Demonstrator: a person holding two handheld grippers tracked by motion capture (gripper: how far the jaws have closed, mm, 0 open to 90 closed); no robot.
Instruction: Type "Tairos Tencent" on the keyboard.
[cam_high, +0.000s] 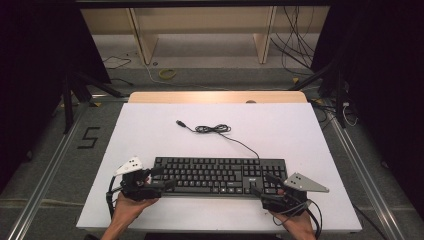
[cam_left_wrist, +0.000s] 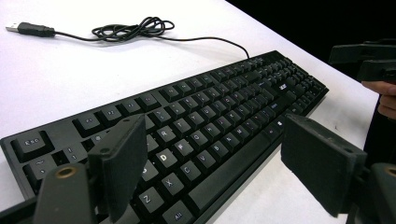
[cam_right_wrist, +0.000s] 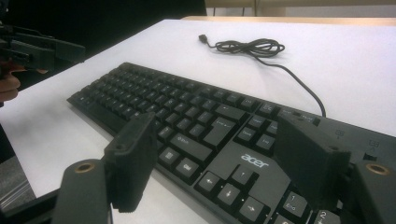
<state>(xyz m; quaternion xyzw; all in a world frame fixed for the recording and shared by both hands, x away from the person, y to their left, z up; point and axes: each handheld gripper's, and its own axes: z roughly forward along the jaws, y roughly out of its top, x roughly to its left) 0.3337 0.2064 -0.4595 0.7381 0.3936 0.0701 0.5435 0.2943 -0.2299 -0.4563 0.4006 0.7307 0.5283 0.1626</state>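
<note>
High view looks down from above; both gripper views sit low, close, sharing the keyboard (cam_high: 219, 175).

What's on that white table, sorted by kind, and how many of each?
Keyboards: 1, the black keyboard
Cables: 1, its USB cable, partly bundled
Hand-held tools: 2, the left tool and the right tool, both open over the keyboard's ends
Total: 4

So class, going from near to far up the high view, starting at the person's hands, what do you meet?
Person's hands → keyboard → coiled cable → table's wooden far edge → wooden shelving.
</note>
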